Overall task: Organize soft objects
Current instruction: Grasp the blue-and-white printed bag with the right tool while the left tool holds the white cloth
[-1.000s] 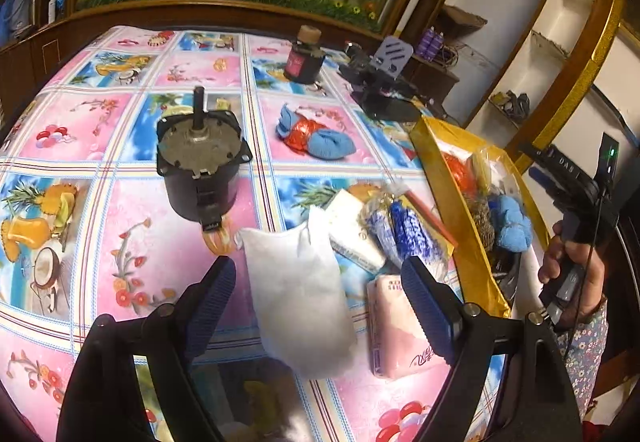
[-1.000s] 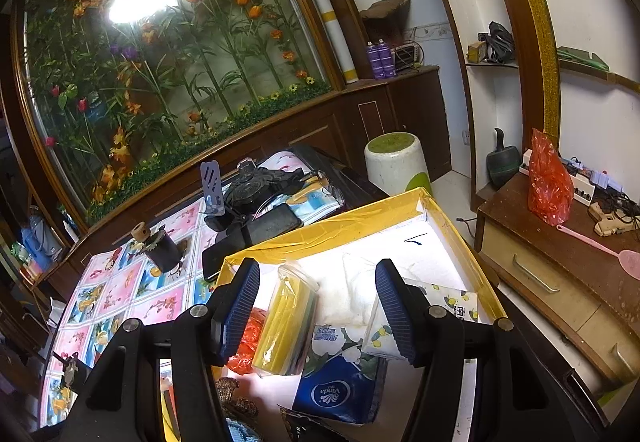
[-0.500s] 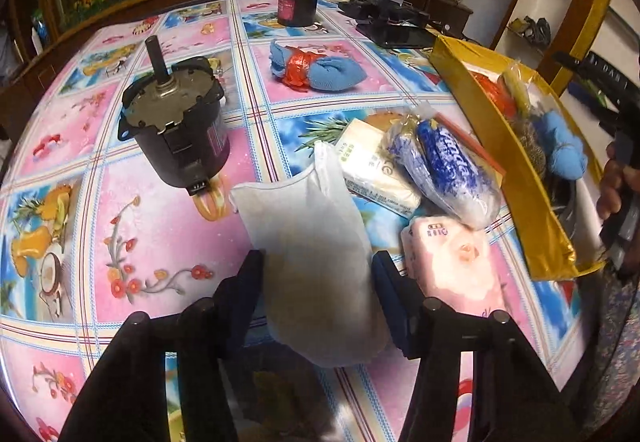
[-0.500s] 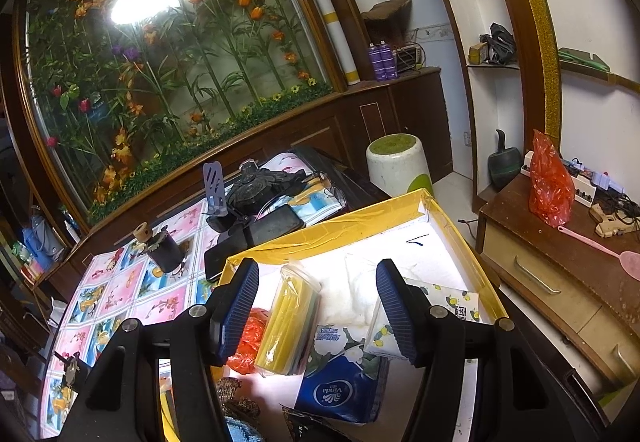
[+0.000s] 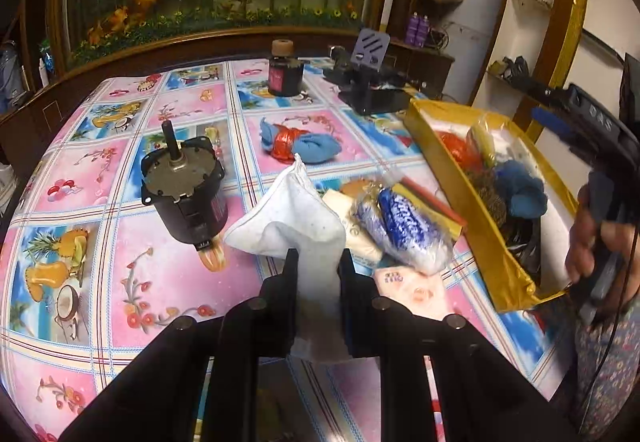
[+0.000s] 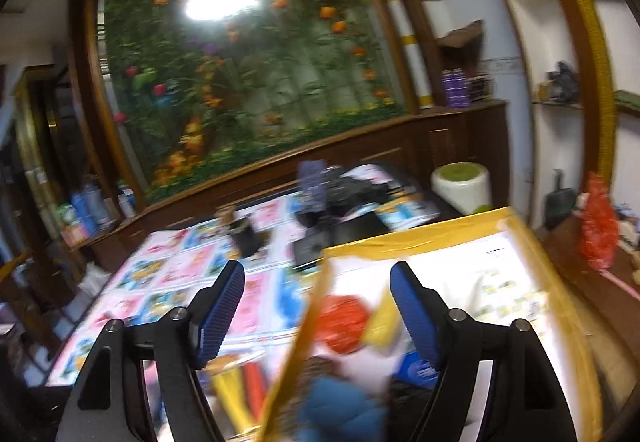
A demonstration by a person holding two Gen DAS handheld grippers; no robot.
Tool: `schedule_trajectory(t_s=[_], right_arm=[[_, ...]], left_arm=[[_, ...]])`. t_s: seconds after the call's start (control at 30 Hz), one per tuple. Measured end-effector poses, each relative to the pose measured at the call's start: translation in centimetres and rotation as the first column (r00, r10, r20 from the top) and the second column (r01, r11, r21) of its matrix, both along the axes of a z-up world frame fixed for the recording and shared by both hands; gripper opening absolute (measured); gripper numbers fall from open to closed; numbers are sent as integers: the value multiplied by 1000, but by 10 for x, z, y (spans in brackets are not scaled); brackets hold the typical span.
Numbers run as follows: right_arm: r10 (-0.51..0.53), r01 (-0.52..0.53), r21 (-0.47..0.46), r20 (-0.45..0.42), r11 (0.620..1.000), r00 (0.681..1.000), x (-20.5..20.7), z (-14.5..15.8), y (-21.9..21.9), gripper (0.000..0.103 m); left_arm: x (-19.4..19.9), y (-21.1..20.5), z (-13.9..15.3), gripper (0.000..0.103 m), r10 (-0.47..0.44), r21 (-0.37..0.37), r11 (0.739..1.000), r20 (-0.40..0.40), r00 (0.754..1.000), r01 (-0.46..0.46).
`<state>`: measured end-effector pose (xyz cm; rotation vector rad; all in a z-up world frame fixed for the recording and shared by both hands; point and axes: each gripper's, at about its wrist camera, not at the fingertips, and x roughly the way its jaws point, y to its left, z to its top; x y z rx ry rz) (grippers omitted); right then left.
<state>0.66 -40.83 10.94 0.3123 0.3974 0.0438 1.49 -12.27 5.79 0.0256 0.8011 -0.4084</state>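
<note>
left claw (image 5: 318,274) clamps white cloth (image 5: 296,218) (lower end hidden) | right claw (image 6: 318,312) spread wide, view blurred

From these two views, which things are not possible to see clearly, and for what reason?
- Left wrist view: the lower end of the white cloth is hidden behind the left gripper, whose jaws are shut on it.
- Left wrist view: the label on the dark bottle is too small to read.
- Right wrist view: motion blur smears everything in the yellow box; its contents are only colour patches.
- Right wrist view: the right gripper is open and holds nothing.
</note>
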Motion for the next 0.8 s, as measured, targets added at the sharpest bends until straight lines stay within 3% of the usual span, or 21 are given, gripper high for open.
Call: schedule_trajectory(t_s=[0.07, 0.2, 0.37, 0.47, 0.57, 0.67, 0.8], right_arm=[[110, -109, 6, -56, 994, 992, 6, -8, 23, 80], [298, -300, 9, -149, 954, 943, 15, -22, 72, 80], [339, -373, -67, -293, 926, 894, 25, -45, 112, 80], [319, -378, -116, -345, 919, 883, 28, -57, 127, 80], [301, -387, -152, -400, 909, 866, 32, -70, 137, 54], [285, -392, -187, -426, 901, 858, 32, -75, 141, 52], [307, -391, -154, -394, 907, 866, 31, -72, 136, 44]], left_arm=[[0, 1, 1, 17, 4, -7, 1000, 4, 1000, -4], [2, 1, 0, 17, 9, -8, 1000, -4, 1000, -9], [3, 1, 0, 17, 9, -8, 1000, -5, 1000, -9], [2, 2, 0, 17, 5, -14, 1000, -8, 1000, -6], [3, 1, -2, 17, 10, -10, 1000, -12, 1000, -10], [3, 2, -2, 17, 12, -13, 1000, -17, 1000, -13], [3, 1, -1, 17, 8, -21, 1000, -10, 1000, -8]])
